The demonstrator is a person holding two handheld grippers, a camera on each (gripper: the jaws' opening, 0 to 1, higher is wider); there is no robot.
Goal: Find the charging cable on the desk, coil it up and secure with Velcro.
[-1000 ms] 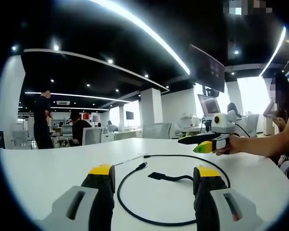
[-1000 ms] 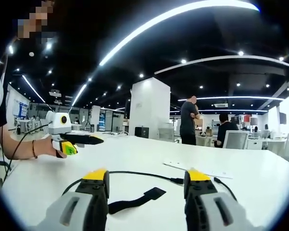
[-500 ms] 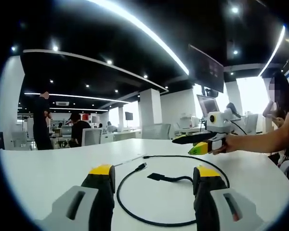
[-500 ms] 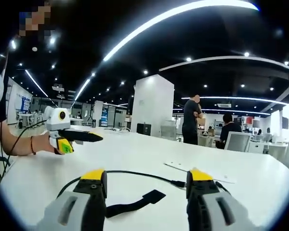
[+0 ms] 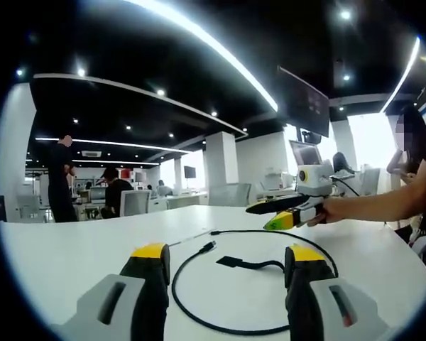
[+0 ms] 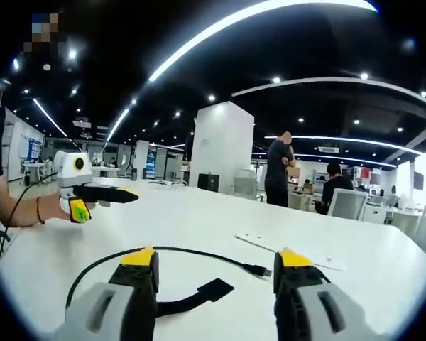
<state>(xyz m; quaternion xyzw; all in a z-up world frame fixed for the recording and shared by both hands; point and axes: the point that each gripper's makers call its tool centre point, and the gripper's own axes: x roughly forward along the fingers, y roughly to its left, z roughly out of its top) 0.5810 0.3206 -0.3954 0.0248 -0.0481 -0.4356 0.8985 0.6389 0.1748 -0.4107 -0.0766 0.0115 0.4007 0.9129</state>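
A black charging cable [image 5: 187, 259] lies in a loose loop on the white desk [image 5: 71, 249], with a black Velcro strap [image 5: 236, 262] inside the loop. My left gripper [image 5: 228, 254] stands open just above the desk, its jaws either side of the loop and nothing between them. My right gripper [image 5: 259, 207] comes in from the right beyond the loop, held in a hand. In the right gripper view the cable [image 6: 177, 249] arcs in front of my open right gripper [image 6: 215, 258], the strap [image 6: 207, 290] lies between its jaws, and the left gripper [image 6: 124, 193] hovers at the left.
A flat white strip [image 6: 270, 244] lies on the desk [image 6: 199, 213] past the cable's plug [image 6: 256, 270]. The person's forearm [image 5: 383, 204] reaches in from the right. Behind the desk a person stands [image 6: 277, 170], another sits [image 6: 334, 188], and office chairs line the far edge.
My right gripper has moved left along the far side of the loop in the left gripper view. The right gripper view has swung, so the left gripper sits further left. Cable and strap lie unmoved.
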